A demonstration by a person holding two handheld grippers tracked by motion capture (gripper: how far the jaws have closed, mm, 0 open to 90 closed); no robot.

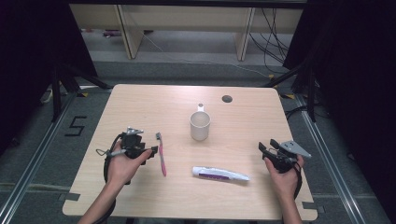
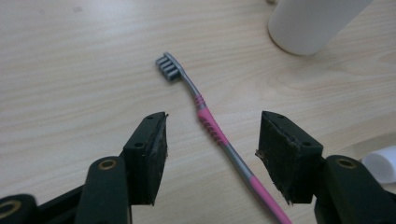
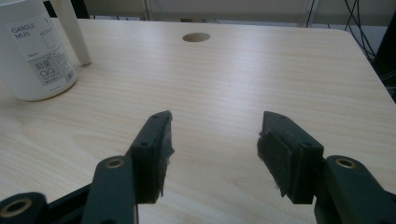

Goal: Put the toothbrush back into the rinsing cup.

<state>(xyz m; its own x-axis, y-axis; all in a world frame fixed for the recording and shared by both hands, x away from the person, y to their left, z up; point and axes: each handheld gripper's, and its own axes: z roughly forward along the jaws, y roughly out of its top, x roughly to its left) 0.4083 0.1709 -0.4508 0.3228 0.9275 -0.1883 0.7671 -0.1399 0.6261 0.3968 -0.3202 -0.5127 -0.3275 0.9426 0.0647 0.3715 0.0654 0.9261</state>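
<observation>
Table: a light wooden table [image 1: 140, 196] with rounded corners and a round hole [image 1: 227, 98] near its far edge

Toothbrush: a pink and grey toothbrush [image 1: 161, 154] lies flat on the table left of centre, its grey bristle head pointing away from the person; in the left gripper view it [image 2: 212, 128] runs on a slant between the two jaws, on the wood below them, touched by neither pad

Left gripper: the left gripper [image 1: 148, 155] sits in the person's left hand [image 1: 122, 165] just beside the toothbrush handle, jaws parted wide with nothing gripped

Right gripper: the right gripper [image 1: 264, 148] sits in the right hand [image 1: 283, 173] near the right edge of the table, well apart from the toothbrush; in the right gripper view its jaws stand wide apart over bare wood, holding nothing

Mug: a white mug [image 1: 200, 125] stands upright at mid-table, beyond the toothbrush; its label reads GARGLE MUG in the right gripper view [image 3: 32, 51]

Tube: a white tube [image 1: 220, 174] with purple print lies flat between the two hands, nearer the person than the mug
</observation>
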